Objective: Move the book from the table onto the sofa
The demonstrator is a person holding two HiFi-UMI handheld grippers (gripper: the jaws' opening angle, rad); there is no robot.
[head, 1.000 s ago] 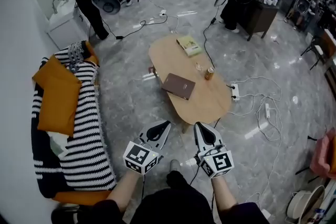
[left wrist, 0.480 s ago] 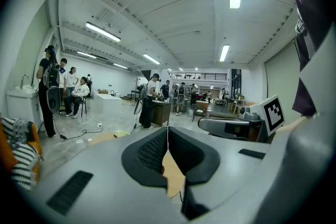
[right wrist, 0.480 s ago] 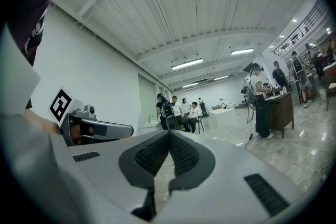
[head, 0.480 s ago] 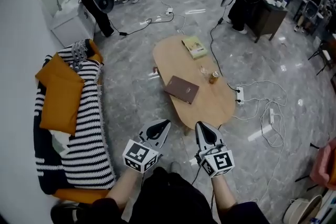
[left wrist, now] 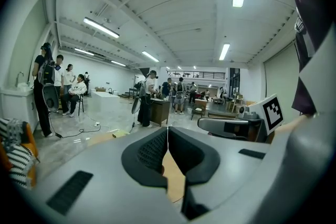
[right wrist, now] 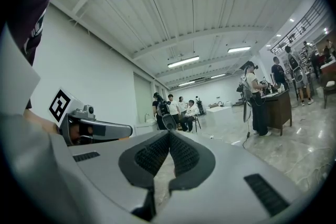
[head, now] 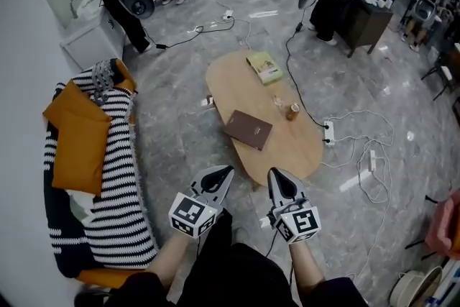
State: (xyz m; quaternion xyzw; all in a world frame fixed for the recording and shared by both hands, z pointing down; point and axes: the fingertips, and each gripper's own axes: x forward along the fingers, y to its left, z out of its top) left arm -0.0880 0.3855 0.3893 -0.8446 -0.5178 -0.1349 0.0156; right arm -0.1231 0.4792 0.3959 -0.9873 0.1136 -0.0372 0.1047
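A brown book (head: 248,129) lies flat near the middle of the oval wooden table (head: 237,90). The sofa (head: 108,183) with a black-and-white striped cover and an orange cushion (head: 75,136) stands at the left. My left gripper (head: 220,175) and right gripper (head: 279,177) hang side by side over the floor, short of the table's near end, both shut and empty. In the left gripper view the left gripper (left wrist: 167,131) has its jaws together with the tabletop beyond. The right gripper (right wrist: 169,136) also has its pads meeting.
A green book (head: 264,67), a small can (head: 292,111) and a glass (head: 277,100) also stand on the table. A power strip (head: 330,131) and cables (head: 363,162) lie on the floor at the right. Several people stand or sit at the far end of the room.
Both grippers have advanced together towards the table; the table and sofa sit slightly nearer and lower in the head view. Jaws stay shut.
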